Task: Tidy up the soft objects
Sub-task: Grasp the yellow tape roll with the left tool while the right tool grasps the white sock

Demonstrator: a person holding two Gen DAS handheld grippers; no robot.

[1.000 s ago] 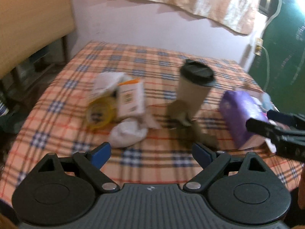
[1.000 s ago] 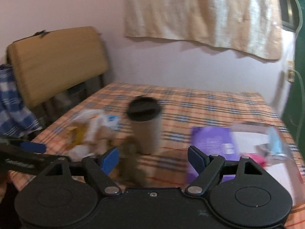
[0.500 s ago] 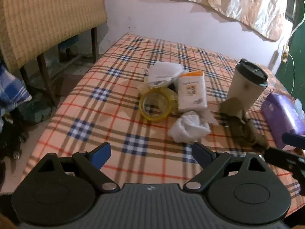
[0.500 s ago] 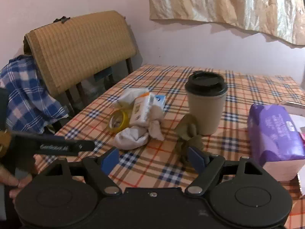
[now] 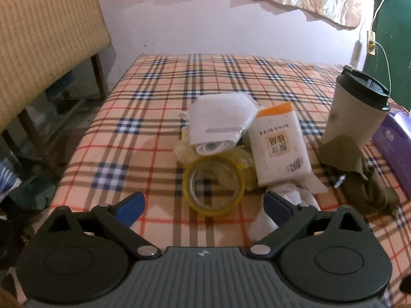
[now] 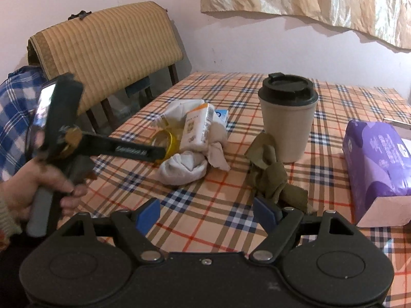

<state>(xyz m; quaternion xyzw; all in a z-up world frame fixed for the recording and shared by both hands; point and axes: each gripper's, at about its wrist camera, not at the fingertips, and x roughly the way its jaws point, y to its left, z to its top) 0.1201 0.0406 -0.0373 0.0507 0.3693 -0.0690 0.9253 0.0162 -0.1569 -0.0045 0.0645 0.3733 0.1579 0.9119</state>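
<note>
A pile of soft things lies on the plaid table. It holds a folded white cloth, a white tissue pack with an orange end, and a balled white sock. A crumpled olive cloth lies at the foot of the cup. My left gripper hovers low at the pile with its jaws opening. A yellow tape roll sits just ahead of its fingertips and nothing is pressed. The right gripper stands open and empty, short of the olive cloth.
A beige cup with a black lid stands mid-table. A purple wrapped pack lies at the right. A hand holds the left gripper beside the pile. A woven-backed chair stands at the table's left edge.
The left gripper has come forward and down to the pile, so the tape roll and white cloth now fill its view. In the right view it has reached in beside the pile.
</note>
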